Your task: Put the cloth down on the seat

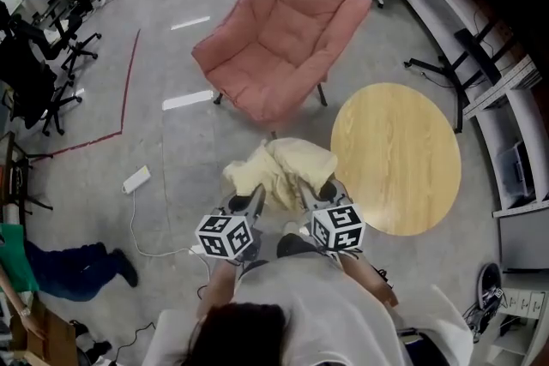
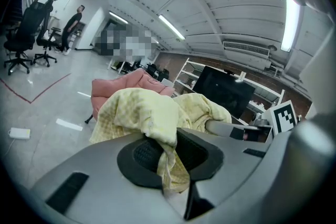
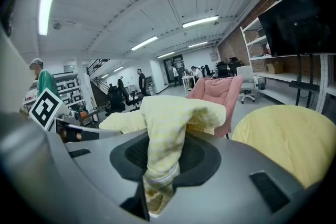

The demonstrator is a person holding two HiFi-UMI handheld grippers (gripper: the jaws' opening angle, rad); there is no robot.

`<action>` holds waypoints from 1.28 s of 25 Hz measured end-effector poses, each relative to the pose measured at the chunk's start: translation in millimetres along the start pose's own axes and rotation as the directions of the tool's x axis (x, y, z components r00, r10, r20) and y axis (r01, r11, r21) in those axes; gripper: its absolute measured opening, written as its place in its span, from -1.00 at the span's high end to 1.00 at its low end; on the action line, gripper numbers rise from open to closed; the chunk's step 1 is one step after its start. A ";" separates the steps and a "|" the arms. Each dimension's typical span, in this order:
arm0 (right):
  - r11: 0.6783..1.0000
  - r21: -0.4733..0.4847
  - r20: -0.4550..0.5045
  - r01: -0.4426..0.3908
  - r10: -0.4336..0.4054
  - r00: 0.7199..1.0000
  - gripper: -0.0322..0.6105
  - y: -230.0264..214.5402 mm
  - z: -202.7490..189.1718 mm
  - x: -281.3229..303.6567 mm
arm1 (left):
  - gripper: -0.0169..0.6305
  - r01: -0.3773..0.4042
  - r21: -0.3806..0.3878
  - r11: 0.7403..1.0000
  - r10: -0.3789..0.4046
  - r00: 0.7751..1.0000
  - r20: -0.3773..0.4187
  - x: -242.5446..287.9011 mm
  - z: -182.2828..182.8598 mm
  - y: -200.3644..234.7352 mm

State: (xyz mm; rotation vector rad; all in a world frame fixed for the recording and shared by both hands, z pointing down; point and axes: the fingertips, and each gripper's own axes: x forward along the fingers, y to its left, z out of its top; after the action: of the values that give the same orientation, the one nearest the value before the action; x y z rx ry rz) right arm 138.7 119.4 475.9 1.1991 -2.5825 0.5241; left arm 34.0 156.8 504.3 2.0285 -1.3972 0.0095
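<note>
Pinching the yellow cloth (image 1: 279, 171), the left hand-held gripper (image 1: 254, 203) and right hand-held gripper (image 1: 314, 195) may let its slack drop onto the floor (image 1: 171, 141) short of the far pink seat (image 1: 257, 73).

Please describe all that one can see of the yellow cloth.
The cloth is pale yellow with a faint check, soft and crumpled. It is bunched up in the air above the floor, short of the pink chair and beside the round wooden table. The left tongs and the right tongs are each shut on a fold of it. It does not touch the chair.
</note>
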 end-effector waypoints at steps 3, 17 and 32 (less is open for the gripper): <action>1.000 0.007 0.002 -0.007 0.007 1.000 0.56 -17.0 7.3 6.7 | 0.68 -0.009 -0.002 1.000 0.009 1.000 0.005 17.6 7.4 -3.5; 0.998 -0.013 -0.007 -0.065 0.065 0.998 0.56 -47.7 24.2 34.3 | 0.68 -0.056 -0.033 0.998 0.057 0.998 0.017 58.1 23.4 0.5; 0.998 -0.018 -0.018 -0.053 0.053 0.998 0.56 -54.1 36.8 82.9 | 0.68 -0.040 -0.004 0.999 0.040 0.999 0.002 86.9 49.4 34.9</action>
State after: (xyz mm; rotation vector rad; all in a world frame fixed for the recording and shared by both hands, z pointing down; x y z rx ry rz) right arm 125.5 14.9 484.7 1.1182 -2.6049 0.5175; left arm 24.8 51.9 515.2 1.9973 -1.4381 0.0217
